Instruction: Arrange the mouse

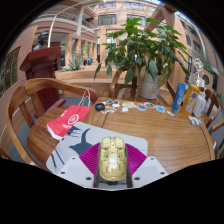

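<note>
A pale gold computer mouse (112,160) sits lengthwise between my fingers, its nose pointing away from me. The magenta pads (92,158) touch it on both sides, so my gripper (112,162) is shut on it. Below and around the fingers a pale grey flat mat (78,146) lies on the wooden table (170,140), near its front edge. Whether the mouse rests on the mat or hangs just above it cannot be told.
A red bag with a white logo (62,121) lies at the left. Small items (118,104) lie across the middle, before a potted plant (148,58). A blue box (180,97) and bottles (203,103) stand at the right. A wooden chair (25,95) is left.
</note>
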`<state>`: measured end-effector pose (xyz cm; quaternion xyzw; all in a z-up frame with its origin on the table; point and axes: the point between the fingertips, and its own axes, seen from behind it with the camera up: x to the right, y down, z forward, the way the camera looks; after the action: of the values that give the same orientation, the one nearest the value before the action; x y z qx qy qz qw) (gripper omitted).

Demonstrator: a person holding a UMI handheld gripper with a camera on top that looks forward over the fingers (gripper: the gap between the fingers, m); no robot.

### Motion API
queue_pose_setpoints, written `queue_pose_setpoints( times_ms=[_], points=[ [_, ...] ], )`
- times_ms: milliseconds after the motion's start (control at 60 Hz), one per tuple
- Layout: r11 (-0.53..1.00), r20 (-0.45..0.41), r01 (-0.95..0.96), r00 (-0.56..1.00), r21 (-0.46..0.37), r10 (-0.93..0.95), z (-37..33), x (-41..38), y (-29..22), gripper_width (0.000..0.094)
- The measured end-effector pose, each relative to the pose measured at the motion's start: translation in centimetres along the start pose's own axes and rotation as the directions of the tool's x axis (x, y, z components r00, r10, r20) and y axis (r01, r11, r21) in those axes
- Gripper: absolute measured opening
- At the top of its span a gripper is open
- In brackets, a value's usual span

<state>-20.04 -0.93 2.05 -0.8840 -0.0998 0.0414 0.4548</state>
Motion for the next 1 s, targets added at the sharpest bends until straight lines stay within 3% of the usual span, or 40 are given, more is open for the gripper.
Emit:
queue_pose_setpoints(
  times_ms=[233,350,383,700,1000],
  points=[
    [0.998,0.026,-0.018,0.999,-0.058,0.019,0.7,-1.7,3.0,0.0524],
    [1.000,0.010,0.007,1.000,-0.024,-0.007,-1.7,-1.3,1.7,0.0872],
    [1.000,0.010,0.012,1.000,-0.010,-0.011,-2.7,-1.3,1.0,0.0835],
    [0.989,-0.025,0.003,1.000,0.149,0.000,-16.9,-0.7,-4.1,0.0851],
    [0.984,-0.025,-0.014,1.000,0.178,0.019,-26.0,-1.8,-1.1,0.0852]
  ],
)
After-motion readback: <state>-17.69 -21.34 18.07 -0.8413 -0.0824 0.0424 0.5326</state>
